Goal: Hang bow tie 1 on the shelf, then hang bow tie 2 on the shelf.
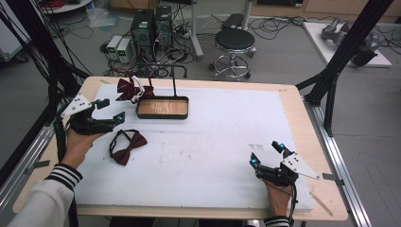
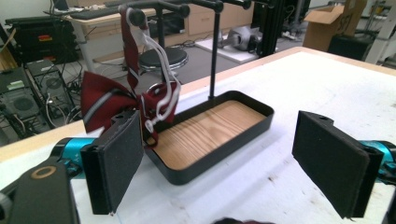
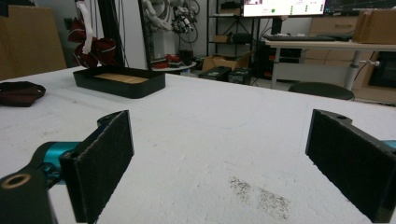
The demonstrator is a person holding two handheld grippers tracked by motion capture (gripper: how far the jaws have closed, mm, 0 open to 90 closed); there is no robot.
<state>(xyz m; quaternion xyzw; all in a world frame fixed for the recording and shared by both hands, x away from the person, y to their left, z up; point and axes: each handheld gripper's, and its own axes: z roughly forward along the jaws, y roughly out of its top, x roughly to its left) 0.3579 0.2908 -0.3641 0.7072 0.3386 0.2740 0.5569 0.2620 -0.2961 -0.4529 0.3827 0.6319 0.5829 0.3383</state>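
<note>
Closest to the person, the right gripper (image 1: pixel 268 153) sits low at the near right part of the white table cover (image 1: pixel 227 142). Its jaws are spread wide with nothing between them, and in its own view there's just bare white surface and a dark smudge (image 3: pixel 259 196) ahead.

Over on the left, the left gripper (image 1: pixel 109 109) is held up near the left edge of the table, jaws spread wide too, gripping nothing. Just beside it, toward the person, a dark red bow tie (image 1: pixel 126 146) lies flat on the cover with its black strap looped next to it, not touching the gripper.

A bit farther back is the black tray (image 1: pixel 162 114) with a wooden bottom, and a thin black stand (image 2: pixel 214 51) rises from its far side. A second bow tie (image 2: pixel 126 105), dark red with pale stripes and a white strap, hangs off the stand's bar at the tray's left end.

Past the table there's a black stool (image 1: pixel 234 43) and computer towers (image 1: pixel 152 26) on the floor.
</note>
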